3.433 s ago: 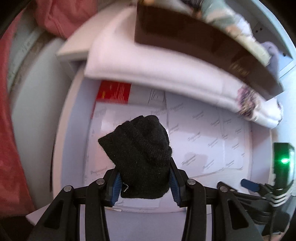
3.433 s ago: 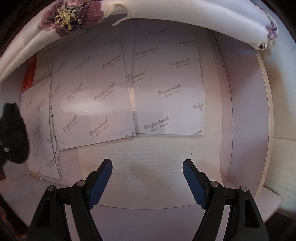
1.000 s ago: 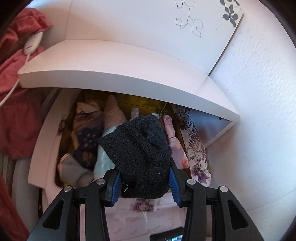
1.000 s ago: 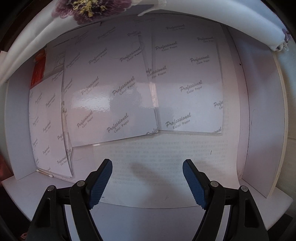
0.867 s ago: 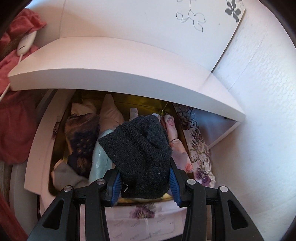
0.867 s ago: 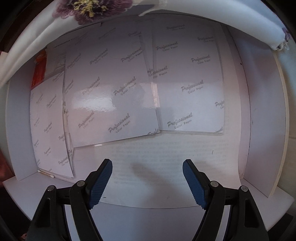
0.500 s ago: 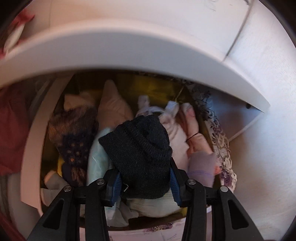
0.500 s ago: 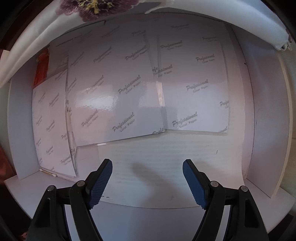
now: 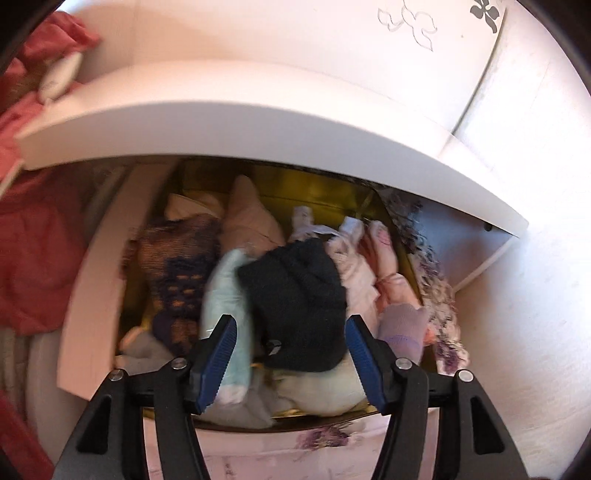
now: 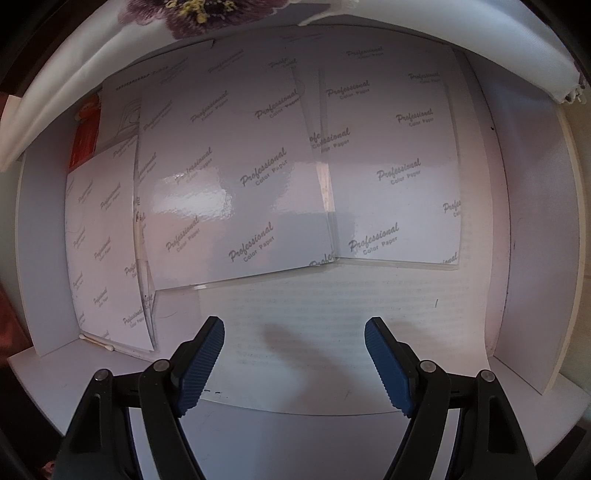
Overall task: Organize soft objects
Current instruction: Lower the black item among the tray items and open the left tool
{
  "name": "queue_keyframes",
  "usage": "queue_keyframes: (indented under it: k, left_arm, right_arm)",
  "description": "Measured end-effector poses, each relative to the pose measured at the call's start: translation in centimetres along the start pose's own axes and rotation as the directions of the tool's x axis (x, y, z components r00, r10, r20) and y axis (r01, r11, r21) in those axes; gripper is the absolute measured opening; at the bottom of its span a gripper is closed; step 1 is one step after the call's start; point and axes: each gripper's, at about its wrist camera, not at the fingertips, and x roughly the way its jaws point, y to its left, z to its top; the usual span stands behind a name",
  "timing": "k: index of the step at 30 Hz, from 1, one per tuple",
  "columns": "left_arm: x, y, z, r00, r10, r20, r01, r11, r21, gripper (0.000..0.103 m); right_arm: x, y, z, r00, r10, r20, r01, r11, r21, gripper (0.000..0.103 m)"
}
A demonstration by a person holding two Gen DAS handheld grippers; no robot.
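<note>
In the left wrist view my left gripper is open above a gold-lined box full of soft things under a white shelf. The black knit sock lies loose between the fingers, on top of the pile, free of the left pad and close to the right one. Around it lie a pale mint cloth, a purple patterned knit, pink pieces and a lilac sock. In the right wrist view my right gripper is open and empty over white paper sheets.
A white shelf board overhangs the box. Red cloth hangs at the left. A floral white fabric edges the top of the right wrist view, with a red packet and a cotton swab at the left.
My left gripper has opened and let go of the black sock, which now rests on the pile in the box. The right gripper stayed open over the papers.
</note>
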Motion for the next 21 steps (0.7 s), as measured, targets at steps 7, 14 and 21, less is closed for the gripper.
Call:
queue_keyframes:
  k: [7,14,21]
  left_arm:
    - [-0.2,0.2,0.7,0.997,0.079,0.014,-0.079,0.997,0.002,0.061]
    - [3.1,0.6,0.7,0.992,0.118,-0.036,-0.119,0.993,-0.002,0.063]
    - [2.8,0.9,0.4,0.996,0.09,-0.025,-0.091,0.996,-0.01,0.063]
  right_arm:
    - [0.0,0.2,-0.1,1.0,0.001,0.0,-0.001,1.0,-0.016,0.079]
    - [0.0,0.4,-0.2,1.0,0.004,-0.002,-0.004,1.0,-0.017,0.079]
    - [0.1,0.8,-0.2,1.0,-0.001,0.0,0.001,1.0,-0.026,0.08]
